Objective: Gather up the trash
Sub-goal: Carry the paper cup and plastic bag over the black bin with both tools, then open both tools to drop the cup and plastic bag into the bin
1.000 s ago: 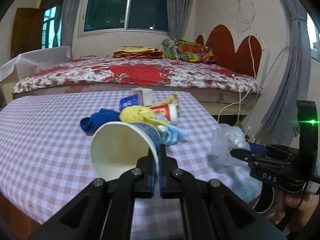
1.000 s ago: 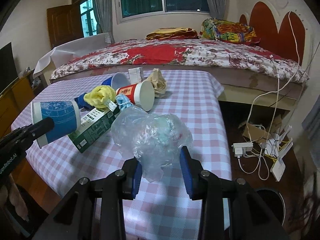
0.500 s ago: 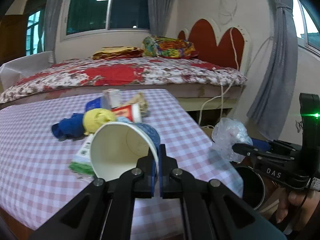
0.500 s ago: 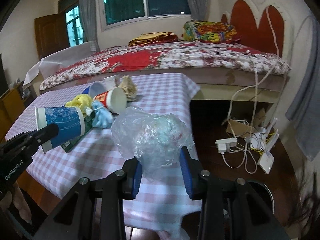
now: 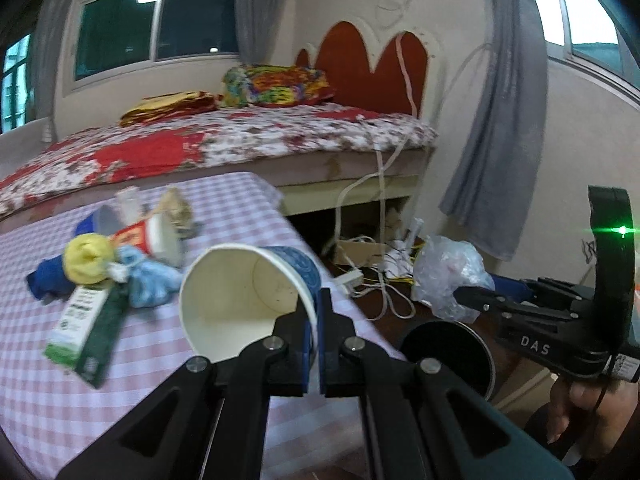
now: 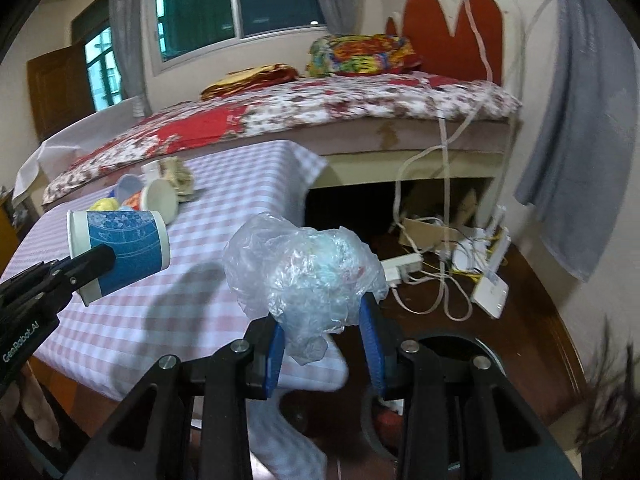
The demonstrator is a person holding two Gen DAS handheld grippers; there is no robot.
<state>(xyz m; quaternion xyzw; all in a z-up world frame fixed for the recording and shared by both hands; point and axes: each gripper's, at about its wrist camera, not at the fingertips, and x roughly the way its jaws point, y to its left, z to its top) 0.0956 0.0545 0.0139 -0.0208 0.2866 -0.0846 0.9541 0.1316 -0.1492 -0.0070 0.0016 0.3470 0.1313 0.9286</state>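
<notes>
My left gripper (image 5: 314, 344) is shut on the rim of a blue-and-white paper cup (image 5: 244, 296), held in the air over the table's right edge; the cup also shows in the right wrist view (image 6: 120, 246). My right gripper (image 6: 322, 346) is shut on a crumpled clear plastic bag (image 6: 308, 280) beyond the table's corner; the bag also shows in the left wrist view (image 5: 448, 276). A dark round bin (image 5: 446, 356) stands on the floor just below the bag; its rim shows in the right wrist view (image 6: 480, 350).
On the checked tablecloth (image 5: 100, 380) lie a green carton (image 5: 86, 328), a yellow ball of cloth (image 5: 88, 258), blue cloths (image 5: 148, 280), a red cup (image 5: 154, 236) and crumpled paper (image 5: 176, 208). Cables and a power strip (image 6: 402, 266) lie on the floor by the bed (image 6: 320, 108).
Both grippers have swung to the right, off the table's edge toward the floor bin. The cup and the plastic bag stay gripped. The bin has come into view under the bag.
</notes>
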